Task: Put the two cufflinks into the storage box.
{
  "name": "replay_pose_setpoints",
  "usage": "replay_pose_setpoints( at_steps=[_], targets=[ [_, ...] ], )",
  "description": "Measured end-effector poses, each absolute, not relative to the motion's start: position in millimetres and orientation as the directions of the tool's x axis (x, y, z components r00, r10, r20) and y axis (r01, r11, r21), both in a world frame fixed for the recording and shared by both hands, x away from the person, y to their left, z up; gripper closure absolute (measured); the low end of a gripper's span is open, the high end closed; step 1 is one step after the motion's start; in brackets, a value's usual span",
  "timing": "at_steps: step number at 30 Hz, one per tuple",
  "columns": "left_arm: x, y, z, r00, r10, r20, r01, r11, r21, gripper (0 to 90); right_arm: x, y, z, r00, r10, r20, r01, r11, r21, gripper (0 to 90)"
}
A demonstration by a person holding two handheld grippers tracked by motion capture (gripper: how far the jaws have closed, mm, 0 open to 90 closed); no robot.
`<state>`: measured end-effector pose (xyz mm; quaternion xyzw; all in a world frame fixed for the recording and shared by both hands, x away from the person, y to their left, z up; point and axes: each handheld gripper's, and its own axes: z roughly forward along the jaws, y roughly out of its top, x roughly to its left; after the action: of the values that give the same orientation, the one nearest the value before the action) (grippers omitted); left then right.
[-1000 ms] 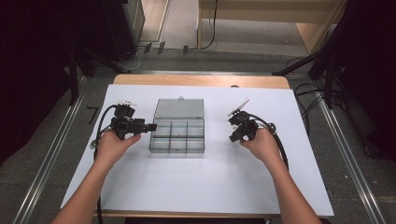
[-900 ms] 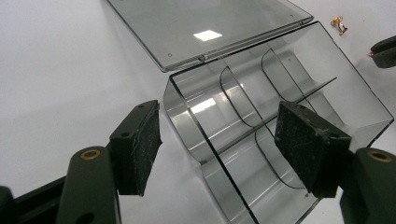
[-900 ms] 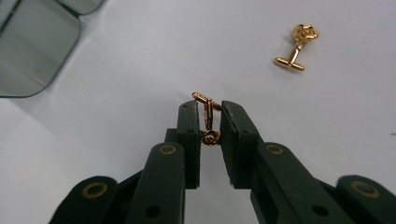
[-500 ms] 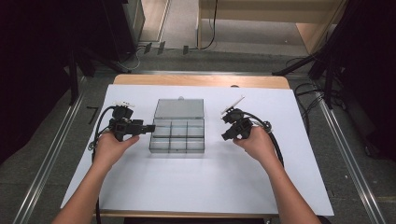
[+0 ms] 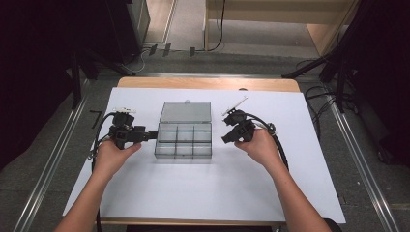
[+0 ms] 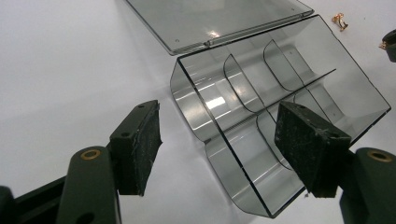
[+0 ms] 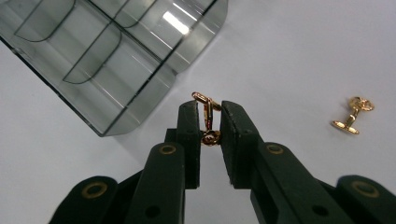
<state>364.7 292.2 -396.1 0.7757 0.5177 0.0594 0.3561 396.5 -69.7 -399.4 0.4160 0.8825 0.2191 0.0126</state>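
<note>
A clear plastic compartment box [image 5: 183,141] lies mid-table with its lid [image 5: 186,112] folded open at the back. My left gripper [image 5: 151,136] is at the box's left end. In the left gripper view its jaws [image 6: 218,121] stand apart, with the box's end [image 6: 261,107] just beyond them and the pads off it. My right gripper [image 5: 226,139] hovers just right of the box. In the right gripper view it [image 7: 210,109] is shut on a small gold cufflink [image 7: 208,119] above the white surface, beside the box's corner [image 7: 116,70].
A second gold cufflink [image 7: 352,116] lies loose on the white table top [image 5: 203,193], to the right of the held one, and one [image 6: 340,21] lies beyond the box's far end. Cables trail from both grippers. The box's compartments hold nothing.
My right gripper has moved left toward the box and slightly up, carrying the cufflink. The left gripper and the box have stayed put.
</note>
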Motion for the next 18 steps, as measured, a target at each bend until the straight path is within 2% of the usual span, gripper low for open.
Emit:
replay_pose_setpoints(
  at_steps=[9, 18],
  targets=[
    [359.9, 292.3, -392.3, 0.482, 0.835, -0.266, 0.729, -0.214, 0.650, 34.1, 392.8, -59.5, -391.8, -0.670, 0.722, 0.172, 0.712, 0.558, 0.426, 80.1],
    [360.9, 290.5, -394.3, 0.482, 0.837, -0.257, 0.736, -0.229, 0.637, 34.1, 389.0, -53.5, -387.1, -0.677, 0.714, 0.180, 0.701, 0.549, 0.455, 80.1]
  ],
)
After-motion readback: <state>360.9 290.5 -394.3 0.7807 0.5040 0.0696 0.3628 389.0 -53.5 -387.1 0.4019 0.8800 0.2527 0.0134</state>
